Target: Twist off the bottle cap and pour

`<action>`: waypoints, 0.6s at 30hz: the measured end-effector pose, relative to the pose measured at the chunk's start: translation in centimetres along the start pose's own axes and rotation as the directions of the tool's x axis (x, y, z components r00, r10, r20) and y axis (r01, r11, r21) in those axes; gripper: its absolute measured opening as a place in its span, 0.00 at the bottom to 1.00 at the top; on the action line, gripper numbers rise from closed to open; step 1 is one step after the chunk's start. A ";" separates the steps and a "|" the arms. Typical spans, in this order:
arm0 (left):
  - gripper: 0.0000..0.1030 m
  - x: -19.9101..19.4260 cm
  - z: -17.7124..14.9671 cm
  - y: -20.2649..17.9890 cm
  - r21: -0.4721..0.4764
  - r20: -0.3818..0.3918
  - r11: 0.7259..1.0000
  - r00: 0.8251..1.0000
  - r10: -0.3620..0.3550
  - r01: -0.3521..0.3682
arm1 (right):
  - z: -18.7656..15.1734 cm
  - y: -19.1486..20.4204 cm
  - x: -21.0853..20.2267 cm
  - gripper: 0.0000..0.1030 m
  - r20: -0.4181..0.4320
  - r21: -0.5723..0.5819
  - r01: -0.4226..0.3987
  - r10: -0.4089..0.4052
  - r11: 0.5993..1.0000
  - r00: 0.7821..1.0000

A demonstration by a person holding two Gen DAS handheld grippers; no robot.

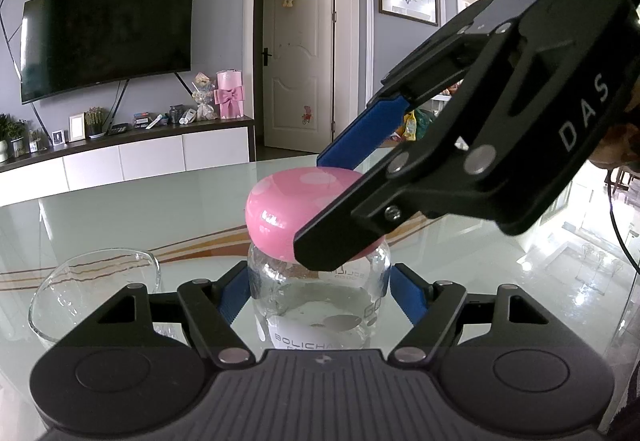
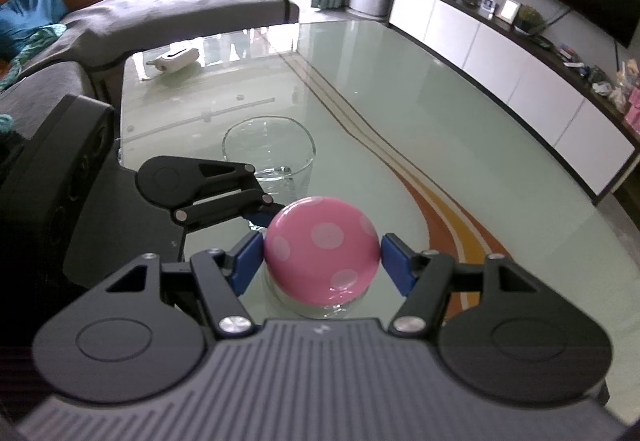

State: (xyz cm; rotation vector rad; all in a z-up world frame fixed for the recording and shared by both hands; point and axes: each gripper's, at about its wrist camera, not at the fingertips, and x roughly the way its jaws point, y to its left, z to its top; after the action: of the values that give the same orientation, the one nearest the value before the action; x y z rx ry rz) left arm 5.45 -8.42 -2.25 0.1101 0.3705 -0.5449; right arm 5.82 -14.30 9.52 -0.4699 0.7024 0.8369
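Left wrist: bottle [image 1: 320, 305] upright, cap [image 1: 300, 209] topmost.

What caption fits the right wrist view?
Right gripper clamps the pink spotted cap of the bottle; glass bowl behind.

From the left wrist, the right tool [image 1: 320, 201] crosses in front of the pink, white-spotted dome cap [image 1: 280, 209], covering its right side, and one blue finger is mostly behind the cap. The clear glass bottle [image 1: 316, 305] is cut off below by the left tool [image 1: 318, 295] body, so its base and part of its white lettering are hidden. The clear glass bowl [image 1: 96, 281] loses its lower right part behind the same body. From the right wrist, the cap hides nearly all of the bottle, and the left tool covers the bowl's near left rim [image 2: 268, 149]. The small white object [image 2: 174, 59] at the far end of the glossy glass-topped desk [image 2: 400, 101] is too small to identify.
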 end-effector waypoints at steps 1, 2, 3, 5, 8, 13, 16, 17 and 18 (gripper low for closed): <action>0.75 0.0 0.0 0.0 0.000 0.000 1.000 1.000 0.000 0.000 | 0.0 -0.1 0.0 0.63 0.001 -0.009 -0.008 0.008 1.000 1.000; 0.75 0.1 0.0 0.0 0.000 0.000 1.000 1.000 0.000 0.000 | 0.0 -0.1 0.0 0.63 0.002 -0.018 -0.017 0.017 1.000 1.000; 0.75 0.1 0.0 0.1 0.000 0.000 1.000 1.000 0.000 0.000 | 0.0 -0.2 0.0 0.63 0.002 -0.024 -0.023 0.023 0.999 1.000; 0.75 0.1 0.0 0.0 0.000 0.000 1.000 1.000 0.001 -0.001 | -0.1 -0.3 -0.1 0.63 0.004 -0.033 -0.033 0.033 0.999 0.999; 0.75 0.1 0.0 0.0 0.000 0.000 1.000 1.000 0.000 0.000 | -0.1 -0.4 0.0 0.64 0.004 -0.035 -0.040 0.040 0.999 0.999; 0.75 0.2 0.1 -0.1 0.000 0.000 1.000 1.000 -0.001 0.001 | 0.0 -0.1 0.2 0.64 0.004 -0.034 -0.031 0.032 0.999 0.999; 0.75 0.3 0.1 0.0 0.000 0.000 1.000 1.000 -0.002 0.002 | 0.0 0.1 0.2 0.64 0.010 -0.032 -0.025 0.025 0.999 1.000; 0.75 0.3 0.1 0.0 -0.001 0.000 1.000 1.000 -0.002 0.002 | 0.0 0.1 0.1 0.65 0.015 -0.027 -0.025 0.025 0.999 1.000; 0.75 0.3 0.2 0.0 -0.001 0.000 1.000 1.000 -0.003 0.003 | 0.0 0.1 0.1 0.67 0.019 -0.021 -0.025 0.025 0.999 0.999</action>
State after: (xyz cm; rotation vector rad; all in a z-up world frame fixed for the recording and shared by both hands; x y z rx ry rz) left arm 5.79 -8.58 -2.24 0.1090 0.3705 -0.5473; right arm 5.78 -14.22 9.44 -0.4723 0.6835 0.8722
